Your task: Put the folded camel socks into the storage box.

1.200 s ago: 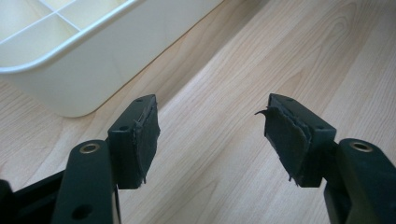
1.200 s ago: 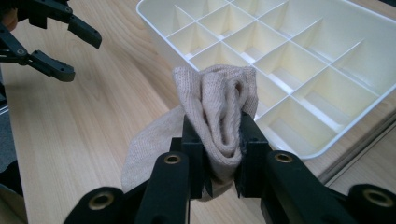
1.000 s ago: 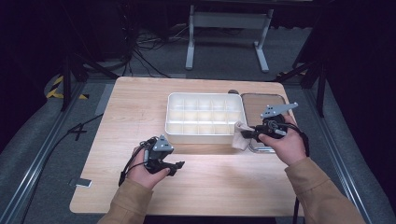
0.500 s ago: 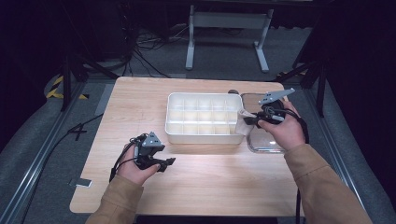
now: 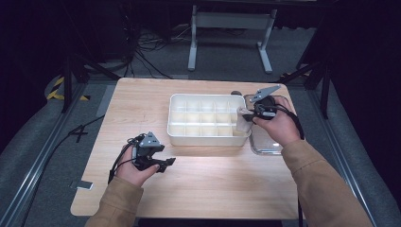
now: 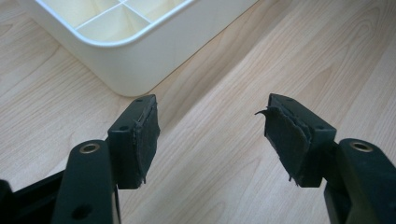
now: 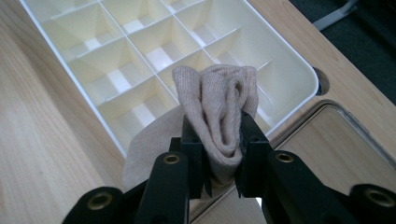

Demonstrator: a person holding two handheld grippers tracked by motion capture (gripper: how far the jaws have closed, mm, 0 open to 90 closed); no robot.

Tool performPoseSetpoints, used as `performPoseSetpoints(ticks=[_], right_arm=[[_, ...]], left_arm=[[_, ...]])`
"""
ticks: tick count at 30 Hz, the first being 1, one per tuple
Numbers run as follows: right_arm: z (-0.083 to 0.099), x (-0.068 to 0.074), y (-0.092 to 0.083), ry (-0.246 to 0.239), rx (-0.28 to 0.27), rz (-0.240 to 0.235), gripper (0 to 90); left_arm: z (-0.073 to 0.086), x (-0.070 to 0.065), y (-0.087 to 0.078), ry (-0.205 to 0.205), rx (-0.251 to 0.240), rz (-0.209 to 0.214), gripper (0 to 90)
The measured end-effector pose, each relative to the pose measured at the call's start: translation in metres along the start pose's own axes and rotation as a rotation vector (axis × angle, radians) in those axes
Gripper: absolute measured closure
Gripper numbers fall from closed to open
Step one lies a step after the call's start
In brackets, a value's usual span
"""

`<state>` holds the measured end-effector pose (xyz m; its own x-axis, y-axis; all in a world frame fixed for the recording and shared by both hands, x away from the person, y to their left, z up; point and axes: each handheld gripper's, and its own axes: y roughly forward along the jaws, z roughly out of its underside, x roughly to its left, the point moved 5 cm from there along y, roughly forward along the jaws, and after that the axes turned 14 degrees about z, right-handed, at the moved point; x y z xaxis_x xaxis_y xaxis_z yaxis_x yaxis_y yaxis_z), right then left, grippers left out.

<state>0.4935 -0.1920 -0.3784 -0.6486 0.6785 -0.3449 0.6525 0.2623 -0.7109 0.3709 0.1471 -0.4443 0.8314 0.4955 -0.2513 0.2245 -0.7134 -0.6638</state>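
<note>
Beige sock [image 7: 218, 116], folded, sits pinched between the right gripper [image 7: 220, 140] jaws above the right end of the white divided organizer tray [image 5: 189, 137], beside a clear lid [image 5: 265, 146]. Left gripper [image 6: 212, 135] hovers wide apart and empty over the wooden table [image 5: 227, 189], near the tray's near-left corner.

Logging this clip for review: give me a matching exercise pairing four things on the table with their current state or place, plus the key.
Things:
1. left tool
2. right tool
3. white divided box
4. clear tray

States or places:
A. clamped on a folded beige cloth
B. at the table's right edge, beside the box
C. open, above bare wood
D. mid-table, compartments with nothing in them

Pairs: 1-C, 2-A, 3-D, 4-B
</note>
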Motion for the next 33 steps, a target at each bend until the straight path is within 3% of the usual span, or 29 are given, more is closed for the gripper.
performPoseSetpoints(ticks=[6, 13, 17, 33], right_arm=[[-0.003, 0.003, 0.01, -0.052, 0.001, 0.015, 76.7], [0.0, 0.002, 0.021, -0.081, 0.031, 0.032, 76.5], [0.002, 0.006, 0.027, -0.136, 0.053, 0.05, 76.4], [0.01, 0.019, 0.048, -0.141, 0.125, -0.052, 75.6]], left_arm=[[0.006, 0.0, -0.006, -0.016, -0.009, -0.013, 35.7], [0.013, 0.001, -0.011, -0.027, -0.005, -0.028, 35.7], [0.015, 0.001, -0.012, -0.036, -0.01, -0.031, 35.7], [0.017, 0.003, -0.015, -0.033, -0.014, -0.042, 35.9]])
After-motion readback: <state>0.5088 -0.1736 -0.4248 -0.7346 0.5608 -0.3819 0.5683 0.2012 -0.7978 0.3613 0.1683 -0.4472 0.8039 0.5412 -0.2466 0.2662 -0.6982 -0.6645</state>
